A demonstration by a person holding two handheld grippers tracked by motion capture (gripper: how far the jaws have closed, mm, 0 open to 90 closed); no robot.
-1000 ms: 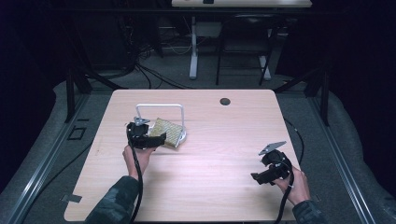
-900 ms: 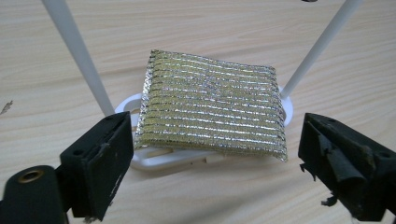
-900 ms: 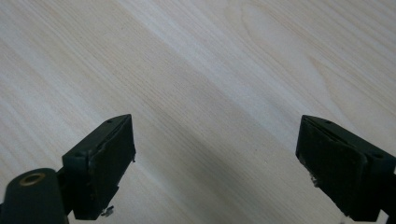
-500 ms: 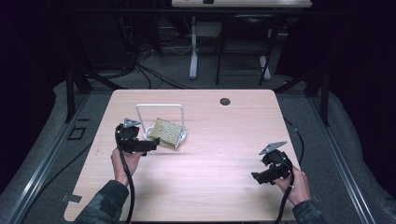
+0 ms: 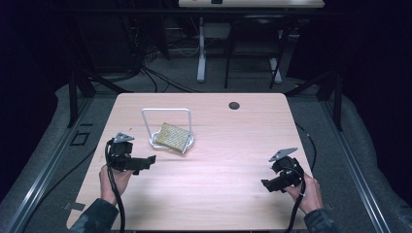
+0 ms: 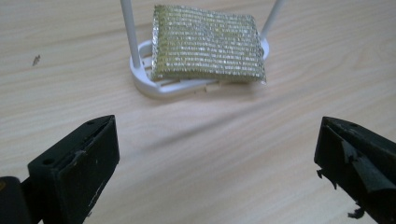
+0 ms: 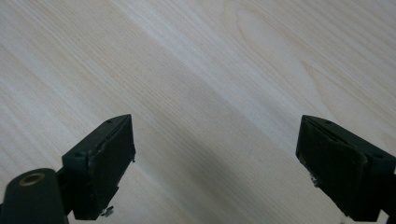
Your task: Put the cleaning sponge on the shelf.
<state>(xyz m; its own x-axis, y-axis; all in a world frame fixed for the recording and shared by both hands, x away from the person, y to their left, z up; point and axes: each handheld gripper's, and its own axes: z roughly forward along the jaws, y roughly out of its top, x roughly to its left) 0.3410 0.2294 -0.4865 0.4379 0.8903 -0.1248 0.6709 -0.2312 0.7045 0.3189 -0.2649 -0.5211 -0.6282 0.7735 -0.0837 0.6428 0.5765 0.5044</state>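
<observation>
In the high view, the left gripper (image 5: pixel 145 161) is held low over the wooden table (image 5: pixel 228 145), jaws apart and holding nothing, pointing toward the table's middle. One gold scouring pad (image 5: pixel 173 136) lies ahead of it and slightly to its far side, leaning on one white wire-loop holder (image 5: pixel 166 112); this gripper is clearly the nearer of the two. The right gripper (image 5: pixel 270 184) hovers well apart from the pad, which lies far to its left. In the left gripper view, both black jaws stand wide open and empty; the pad sits straight ahead between the holder's two uprights, its long axis running across the jaw line. In the right gripper view, the jaws are likewise spread wide with nothing held, over bare wood grain.
</observation>
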